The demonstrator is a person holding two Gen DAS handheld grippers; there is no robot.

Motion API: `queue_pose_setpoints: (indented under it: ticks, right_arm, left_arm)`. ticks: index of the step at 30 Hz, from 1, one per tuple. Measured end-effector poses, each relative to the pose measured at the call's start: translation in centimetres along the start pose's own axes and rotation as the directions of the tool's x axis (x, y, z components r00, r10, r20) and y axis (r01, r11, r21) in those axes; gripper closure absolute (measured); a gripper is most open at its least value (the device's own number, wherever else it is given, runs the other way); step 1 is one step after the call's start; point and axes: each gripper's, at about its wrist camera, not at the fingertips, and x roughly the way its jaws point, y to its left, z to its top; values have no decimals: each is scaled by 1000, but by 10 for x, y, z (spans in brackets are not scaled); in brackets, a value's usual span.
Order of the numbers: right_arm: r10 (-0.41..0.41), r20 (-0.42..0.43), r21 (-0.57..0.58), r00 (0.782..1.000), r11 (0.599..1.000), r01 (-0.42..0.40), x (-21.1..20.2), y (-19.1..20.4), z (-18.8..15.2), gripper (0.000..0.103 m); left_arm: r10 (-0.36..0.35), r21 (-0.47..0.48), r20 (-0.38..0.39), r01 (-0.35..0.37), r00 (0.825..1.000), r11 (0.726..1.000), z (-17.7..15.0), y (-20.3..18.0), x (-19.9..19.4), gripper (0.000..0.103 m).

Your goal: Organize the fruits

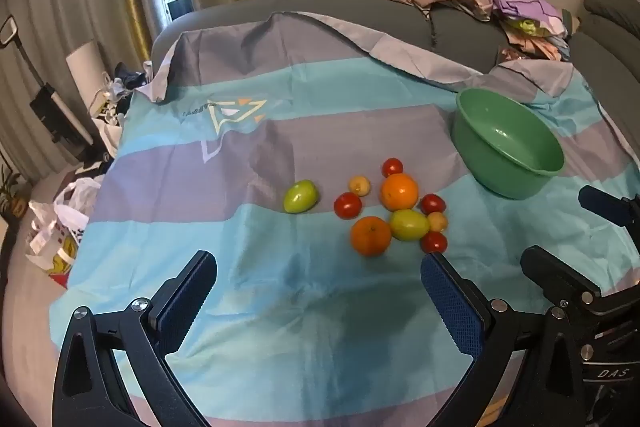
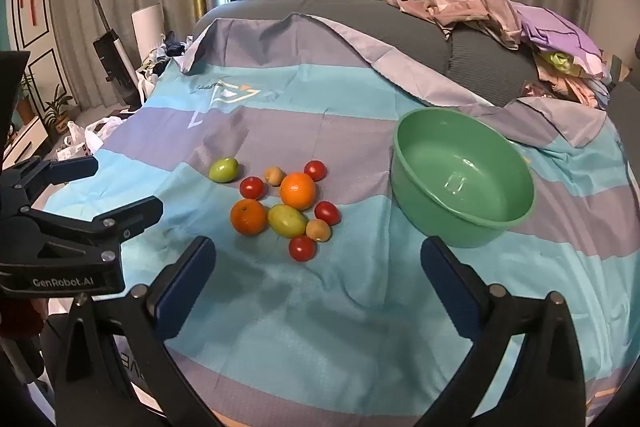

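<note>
A cluster of fruit lies on a blue-and-purple striped sheet (image 2: 320,307): two oranges (image 2: 297,191) (image 1: 371,235), a green fruit (image 2: 287,220) among them, several red tomatoes (image 2: 303,248) and two small peach-coloured fruits (image 2: 318,230). Another green fruit (image 1: 300,196) lies apart to the left. An empty green bowl (image 2: 460,163) (image 1: 516,183) stands right of the cluster. My left gripper (image 1: 318,275) (image 2: 124,183) hovers open, near side of the fruit. My right gripper (image 2: 318,255) (image 1: 560,225) is open too, just short of the nearest tomato and the bowl.
A heap of pink and purple clothes (image 2: 520,23) lies on the grey cushion at the back right. Left of the sheet, on the floor, are plastic bags (image 1: 60,227), a floor cleaner (image 2: 110,59) and potted plants. Curtains hang behind.
</note>
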Motion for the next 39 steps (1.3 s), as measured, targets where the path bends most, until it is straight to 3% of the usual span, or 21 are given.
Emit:
queue_pose_setpoints:
  ticks: [11,39]
  right_arm:
    - [0,-1,1,1000,1000,0,0,-1,0,0]
    - [-2,-8,6,1000,1000,2,9,-7,-2,0]
  left_arm:
    - [-16,-36,-18,15,1000,999,-3,9,10,0]
    - [-39,-18,-15,38,999,999,0,2,10,0]
